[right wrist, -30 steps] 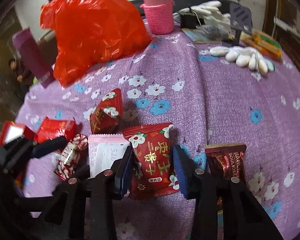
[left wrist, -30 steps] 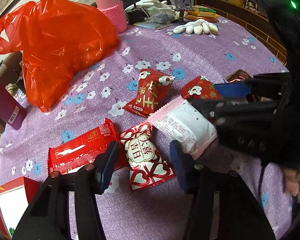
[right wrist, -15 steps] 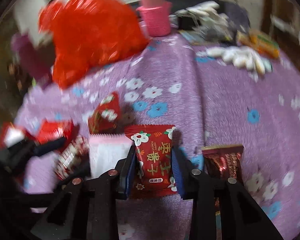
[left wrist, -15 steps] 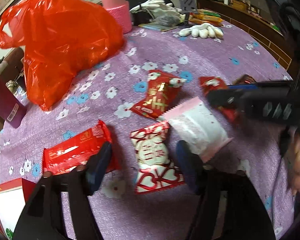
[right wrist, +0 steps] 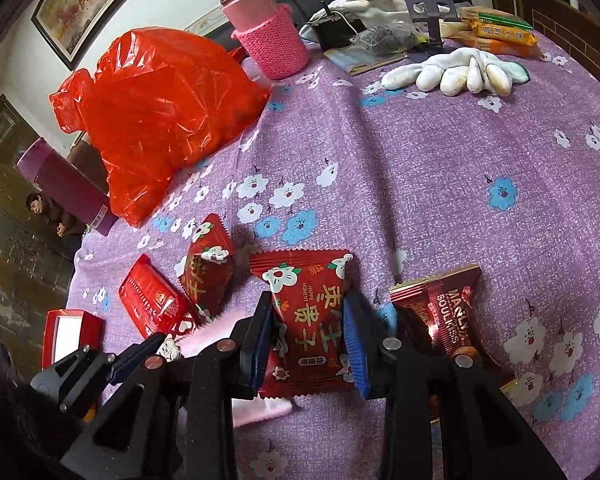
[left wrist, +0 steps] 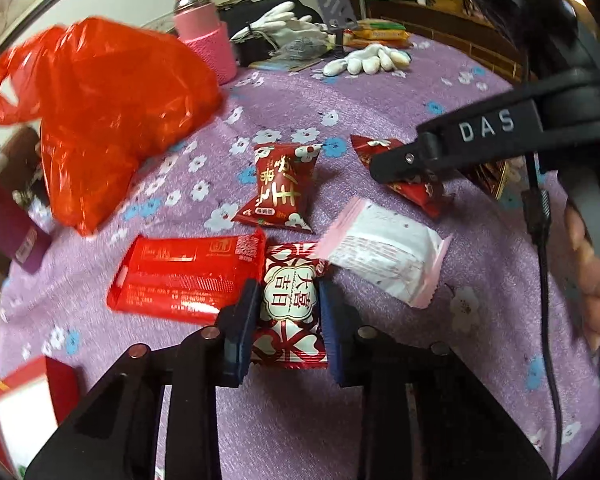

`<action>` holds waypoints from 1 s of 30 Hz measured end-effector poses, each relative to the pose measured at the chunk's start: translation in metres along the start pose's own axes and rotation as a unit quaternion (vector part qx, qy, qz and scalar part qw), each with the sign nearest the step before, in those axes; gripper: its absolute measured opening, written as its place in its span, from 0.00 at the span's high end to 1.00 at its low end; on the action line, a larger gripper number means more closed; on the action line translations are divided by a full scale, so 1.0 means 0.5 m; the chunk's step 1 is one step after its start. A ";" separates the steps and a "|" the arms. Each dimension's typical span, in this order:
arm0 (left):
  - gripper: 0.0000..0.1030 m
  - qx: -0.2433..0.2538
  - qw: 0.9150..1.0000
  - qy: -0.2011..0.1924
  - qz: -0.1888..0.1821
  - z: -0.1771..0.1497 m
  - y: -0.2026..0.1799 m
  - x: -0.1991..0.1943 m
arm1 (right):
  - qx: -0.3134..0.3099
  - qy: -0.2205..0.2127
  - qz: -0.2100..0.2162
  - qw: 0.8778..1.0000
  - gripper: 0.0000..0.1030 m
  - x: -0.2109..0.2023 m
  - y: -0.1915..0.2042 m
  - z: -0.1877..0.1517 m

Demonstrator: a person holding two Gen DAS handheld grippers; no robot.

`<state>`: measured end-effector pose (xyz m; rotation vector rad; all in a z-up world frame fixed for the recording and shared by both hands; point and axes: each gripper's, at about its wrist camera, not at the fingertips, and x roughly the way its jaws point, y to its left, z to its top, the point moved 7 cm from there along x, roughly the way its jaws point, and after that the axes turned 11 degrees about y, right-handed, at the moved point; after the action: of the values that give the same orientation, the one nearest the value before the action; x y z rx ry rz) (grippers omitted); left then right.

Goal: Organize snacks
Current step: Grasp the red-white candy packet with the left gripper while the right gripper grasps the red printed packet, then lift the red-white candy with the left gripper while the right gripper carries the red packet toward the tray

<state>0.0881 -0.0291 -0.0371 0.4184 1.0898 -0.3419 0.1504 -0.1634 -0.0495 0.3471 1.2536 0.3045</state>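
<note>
My left gripper (left wrist: 288,320) is shut on a red-and-white heart-patterned candy packet (left wrist: 288,300) that lies on the purple flowered tablecloth (left wrist: 380,92), with both blue pads pressing its sides. My right gripper (right wrist: 308,340) is shut on a red jujube snack packet (right wrist: 308,312), also on the cloth. A second red jujube packet (left wrist: 280,188) lies just beyond the left gripper. Beside it are a flat red packet (left wrist: 184,276) and a pink-and-white packet (left wrist: 380,264). A dark brown chocolate packet (right wrist: 444,312) lies right of the right gripper.
A red plastic bag (right wrist: 160,120) slumps at the back left, next to a pink flask (right wrist: 264,28) and a purple bottle (right wrist: 68,184). White gloves (right wrist: 448,72) and orange packets lie at the far edge. A red box (left wrist: 20,408) sits at the near left.
The left jaws, open around the heart packet before, have shut on it. The right jaws have narrowed onto the jujube packet and the right view has rolled.
</note>
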 end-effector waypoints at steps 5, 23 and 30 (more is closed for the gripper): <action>0.75 -0.023 1.000 0.002 -0.020 -0.040 0.007 -0.023 | -0.007 0.002 0.003 1.000 0.67 0.000 0.010 0.000; 0.48 -0.057 0.997 0.035 -0.026 -0.256 -0.019 -0.136 | -0.109 -0.006 -0.107 0.988 0.66 0.029 0.078 -0.025; 0.48 -0.060 0.996 0.037 -0.059 -0.252 -0.034 -0.141 | -0.123 -0.010 -0.127 0.984 0.65 0.032 0.081 -0.025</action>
<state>-0.0477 0.0220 -0.0265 0.2618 1.2043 -0.3642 0.1416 -0.1190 -0.0501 -0.0229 1.2097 0.2338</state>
